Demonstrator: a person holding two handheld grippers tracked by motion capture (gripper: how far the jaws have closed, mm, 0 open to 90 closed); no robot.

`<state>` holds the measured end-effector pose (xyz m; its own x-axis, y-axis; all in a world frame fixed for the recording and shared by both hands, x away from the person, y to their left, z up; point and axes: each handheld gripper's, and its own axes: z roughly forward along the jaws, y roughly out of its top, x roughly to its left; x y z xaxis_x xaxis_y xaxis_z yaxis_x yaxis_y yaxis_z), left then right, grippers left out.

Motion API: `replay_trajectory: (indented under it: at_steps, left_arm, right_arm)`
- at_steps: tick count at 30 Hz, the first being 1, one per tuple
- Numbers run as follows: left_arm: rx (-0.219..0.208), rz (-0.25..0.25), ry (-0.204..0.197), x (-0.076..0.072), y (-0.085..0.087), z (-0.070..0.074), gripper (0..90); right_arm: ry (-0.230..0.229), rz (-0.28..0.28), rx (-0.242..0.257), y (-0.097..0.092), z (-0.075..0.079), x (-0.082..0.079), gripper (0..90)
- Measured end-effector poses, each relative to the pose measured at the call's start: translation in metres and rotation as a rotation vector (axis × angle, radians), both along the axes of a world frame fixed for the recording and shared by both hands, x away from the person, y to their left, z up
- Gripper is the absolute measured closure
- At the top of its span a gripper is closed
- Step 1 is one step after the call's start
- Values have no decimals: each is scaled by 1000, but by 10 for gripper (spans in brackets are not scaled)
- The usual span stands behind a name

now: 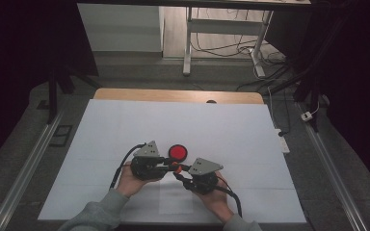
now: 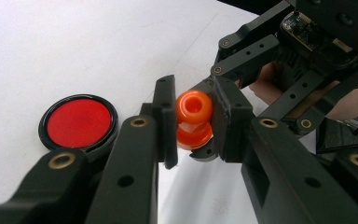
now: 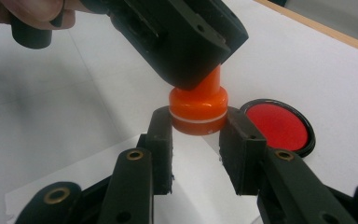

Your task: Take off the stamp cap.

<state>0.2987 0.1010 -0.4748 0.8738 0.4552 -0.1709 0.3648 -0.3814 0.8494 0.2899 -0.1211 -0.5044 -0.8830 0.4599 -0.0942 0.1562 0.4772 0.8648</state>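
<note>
While both grippers clamp the same small orange piece (image 2: 194, 120) just above the white table sheet (image 1: 125, 125), the work looks to be in its middle: the piece is up off the sheet and shared between two grips, but whether it is being pulled apart or pressed together I cannot tell. The left gripper (image 2: 193, 119) has its jaws closed on the narrower end, which shows a rounded rim with a hole in it. The right gripper (image 3: 198, 122) pinches the wider base, a squat glossy cylinder with a thin pale band running round it. Judging by the sheen, the piece is smooth moulded plastic, two stacked parts or one waisted body. Near it on the sheet lies a flat round disc (image 1: 177, 152), red in the middle with a black rim, untouched so far. Jaws and links are matt black with brass-coloured pivots. Beyond the sheet a strip of wooden table edge (image 1: 178, 95) shows
</note>
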Motion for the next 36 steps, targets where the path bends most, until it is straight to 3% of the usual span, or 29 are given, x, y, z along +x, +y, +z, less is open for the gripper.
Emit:
replay_trajectory:
  at_steps: [36]
  left_arm:
    - [-17, 10, -8, -2, 1, 0, 727]
  right_arm:
    - [-11, 0, 18, -1, -1, -1, 651]
